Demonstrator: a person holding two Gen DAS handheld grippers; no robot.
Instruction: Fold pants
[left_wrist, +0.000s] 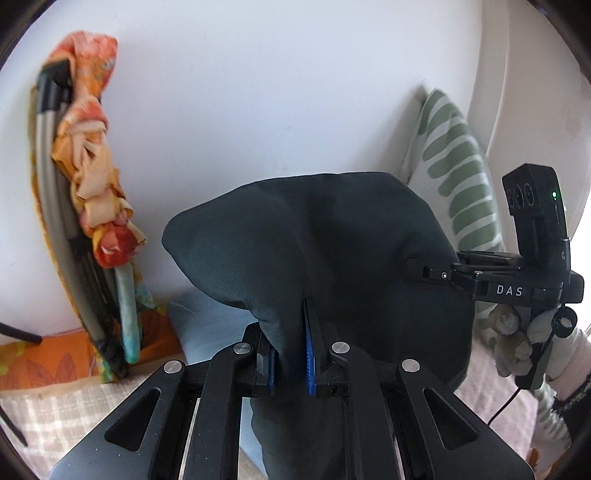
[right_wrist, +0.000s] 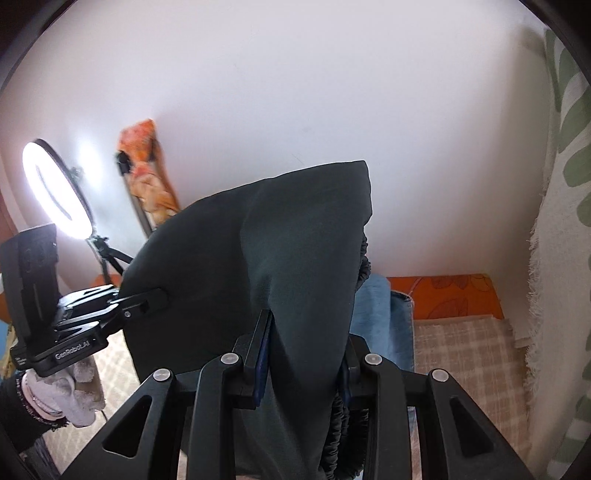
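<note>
The dark teal pants (left_wrist: 295, 240) hang in the air in front of a white wall, held up by both grippers. My left gripper (left_wrist: 290, 354) is shut on one edge of the cloth between its blue pads. My right gripper (right_wrist: 306, 369) is shut on the other edge, near the gathered elastic waistband (right_wrist: 364, 266). In the left wrist view the right gripper (left_wrist: 417, 269) pinches the cloth from the right. In the right wrist view the left gripper (right_wrist: 155, 299) pinches it from the left. The lower part of the pants hangs out of sight.
A checked bedspread (right_wrist: 461, 362) lies below. Folded light blue clothing (right_wrist: 380, 317) sits behind the pants. A green leaf-patterned pillow (left_wrist: 458, 173) leans at the right. A folded frame draped with orange cloth (left_wrist: 92, 166) leans on the wall. A ring light (right_wrist: 55, 188) stands at left.
</note>
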